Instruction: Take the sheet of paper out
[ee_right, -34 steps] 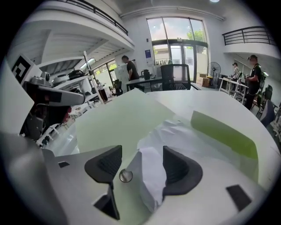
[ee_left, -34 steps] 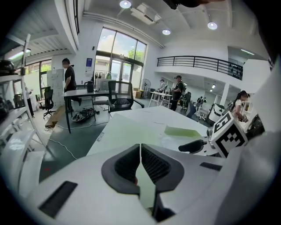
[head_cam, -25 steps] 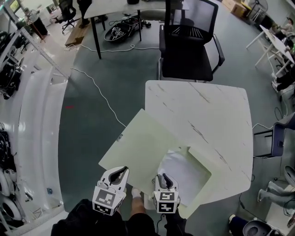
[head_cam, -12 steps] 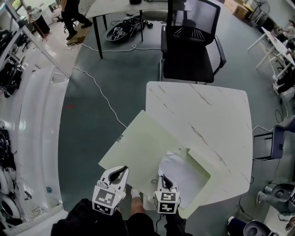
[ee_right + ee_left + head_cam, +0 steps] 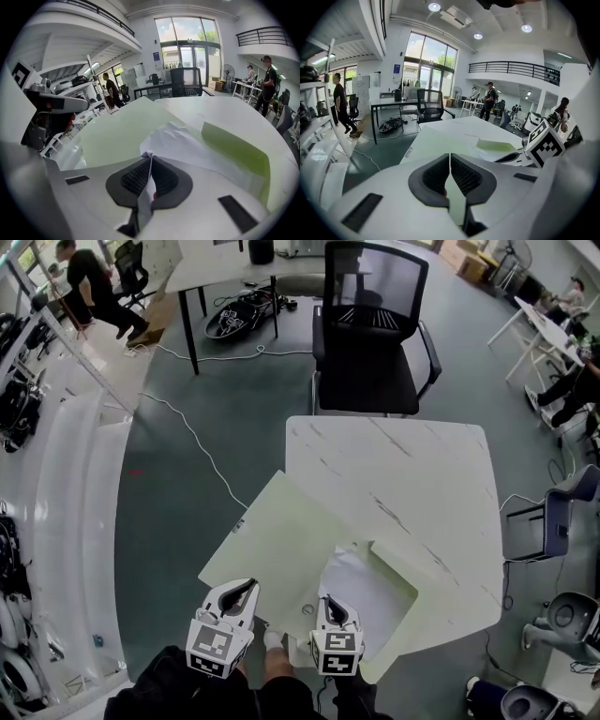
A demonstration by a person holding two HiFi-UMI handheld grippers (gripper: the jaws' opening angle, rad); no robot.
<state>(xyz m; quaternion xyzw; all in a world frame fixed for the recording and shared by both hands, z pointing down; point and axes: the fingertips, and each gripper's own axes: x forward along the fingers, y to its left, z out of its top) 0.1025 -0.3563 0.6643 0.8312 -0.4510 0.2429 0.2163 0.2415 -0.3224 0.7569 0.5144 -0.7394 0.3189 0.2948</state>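
Nearest, the right tongs (image 5: 151, 161) are seen clamped on the near corner of the white paper (image 5: 370, 592), which lies crumpled inside the open green folder (image 5: 281, 540) at the near edge of the bench (image 5: 412, 474). Just beside them, the left tongs (image 5: 449, 159) are closed on the folder's left cover, with a green edge pinched between the pads. The step in hand is judged to be the draw-out itself. It would best be done with the folder held still by the left grip while the paper is lifted slightly and pulled slowly toward the near side, so that the thin corner is not torn and the folder's folded right flap is not snagged. The left cover overhangs the bench's left edge, so a jerk could drag the whole folder off. Beyond the bare marble top, a black chair (image 5: 370, 334) stands against the bench's far side. Compared with a second ago, both tongs are found at the same spots on the folder's near edge and the paper has not visibly left the folder. The view has tilted a little, and a person (image 5: 89, 277) in the background has walked to the far left.
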